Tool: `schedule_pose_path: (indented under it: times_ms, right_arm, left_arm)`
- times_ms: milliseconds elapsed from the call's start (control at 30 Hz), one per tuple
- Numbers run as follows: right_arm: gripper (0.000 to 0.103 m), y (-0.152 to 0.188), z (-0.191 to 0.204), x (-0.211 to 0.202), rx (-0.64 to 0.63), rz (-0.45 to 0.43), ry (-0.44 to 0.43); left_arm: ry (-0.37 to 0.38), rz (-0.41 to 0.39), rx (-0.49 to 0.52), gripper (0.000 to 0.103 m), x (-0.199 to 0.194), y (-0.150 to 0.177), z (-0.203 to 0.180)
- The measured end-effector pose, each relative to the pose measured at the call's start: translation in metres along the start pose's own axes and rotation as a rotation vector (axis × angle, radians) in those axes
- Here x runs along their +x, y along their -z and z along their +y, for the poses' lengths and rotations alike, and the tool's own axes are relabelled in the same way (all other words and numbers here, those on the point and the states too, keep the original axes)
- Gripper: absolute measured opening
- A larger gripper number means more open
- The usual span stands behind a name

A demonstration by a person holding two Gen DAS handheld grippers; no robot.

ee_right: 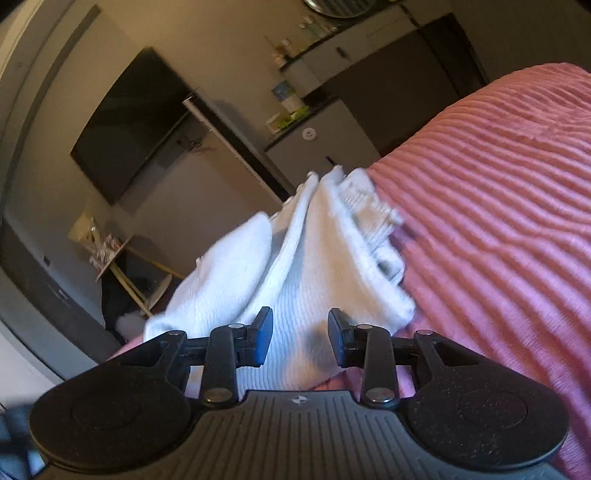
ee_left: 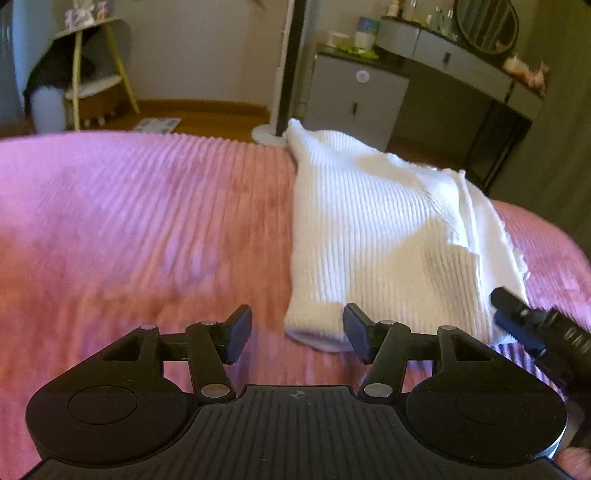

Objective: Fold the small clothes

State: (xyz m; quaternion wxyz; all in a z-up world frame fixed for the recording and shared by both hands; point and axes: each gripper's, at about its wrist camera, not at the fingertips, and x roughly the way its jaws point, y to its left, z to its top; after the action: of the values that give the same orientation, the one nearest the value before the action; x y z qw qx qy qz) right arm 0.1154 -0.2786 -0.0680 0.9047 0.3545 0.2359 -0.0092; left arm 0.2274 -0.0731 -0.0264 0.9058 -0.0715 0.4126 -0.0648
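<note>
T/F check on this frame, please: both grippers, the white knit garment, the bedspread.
1. The left gripper is open. True.
2. The white knit garment lies on a blue sheet. False: it lies on a pink ribbed bedspread.
3. The right gripper is shut on the garment. False: its jaws are apart, with the white knit between them.
4. The garment lies folded over on itself. True.

Pink bedspread (ee_left: 147,221) smeared by motion blur, white knit garment (ee_right: 314,266) edges blurred, dresser items (ee_left: 424,14) too small to identify
</note>
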Motion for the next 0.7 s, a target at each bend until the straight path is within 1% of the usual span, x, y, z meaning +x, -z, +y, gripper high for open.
schedule_pose_path:
  times_ms: [67,100,200,267,333,400,433,467,533,567,600,633,667,700]
  right_arm:
    - [0.038,-0.013,0.004,-0.002,0.025,-0.004,-0.016]
    - [0.040,-0.022,0.008,-0.001,0.034,0.003,-0.038]
    - [0.052,-0.041,0.027,0.020,0.008,0.056,-0.099]
    - [0.052,-0.051,0.036,0.043,-0.009,0.101,-0.083]
    - [0.052,-0.058,0.043,0.070,-0.021,0.163,-0.084]
    - [0.053,-0.062,0.046,0.096,0.007,0.227,-0.066]
    - [0.056,-0.064,0.047,0.106,0.023,0.253,-0.060]
    - [0.056,-0.065,0.049,0.114,0.037,0.264,-0.048]
    - [0.056,-0.064,0.055,0.127,0.039,0.283,-0.057]
    - [0.055,-0.065,0.059,0.131,0.038,0.289,-0.057]
    - [0.051,-0.065,0.064,0.135,0.027,0.290,-0.057]
    - [0.040,-0.064,0.068,0.137,0.005,0.297,-0.060]
    - [0.034,-0.064,0.073,0.140,-0.019,0.304,-0.057]
    - [0.025,-0.063,0.079,0.142,-0.049,0.308,-0.051]
  left_arm:
    - [0.020,0.009,-0.032,0.061,0.005,0.001,0.006]
    - [0.029,0.015,-0.042,0.061,0.007,0.002,0.009]
    - [0.058,0.012,-0.037,0.062,0.008,0.003,0.008]
    - [0.062,0.015,-0.027,0.066,0.003,0.007,0.007]
    - [0.072,0.027,-0.026,0.067,0.005,0.008,0.011]
    - [0.087,0.038,-0.027,0.069,0.007,0.008,0.016]
    - [0.093,0.040,-0.025,0.070,0.008,0.009,0.017]
    - [0.096,0.040,-0.022,0.071,0.009,0.009,0.018]
    - [0.101,0.047,-0.016,0.071,0.010,0.010,0.018]
    - [0.108,0.054,-0.016,0.071,0.010,0.010,0.019]
    - [0.113,0.056,-0.018,0.072,0.011,0.010,0.019]
    - [0.115,0.057,-0.017,0.072,0.011,0.010,0.019]
    - [0.114,0.059,-0.017,0.074,0.013,0.010,0.019]
    - [0.109,0.060,-0.019,0.075,0.013,0.010,0.020]
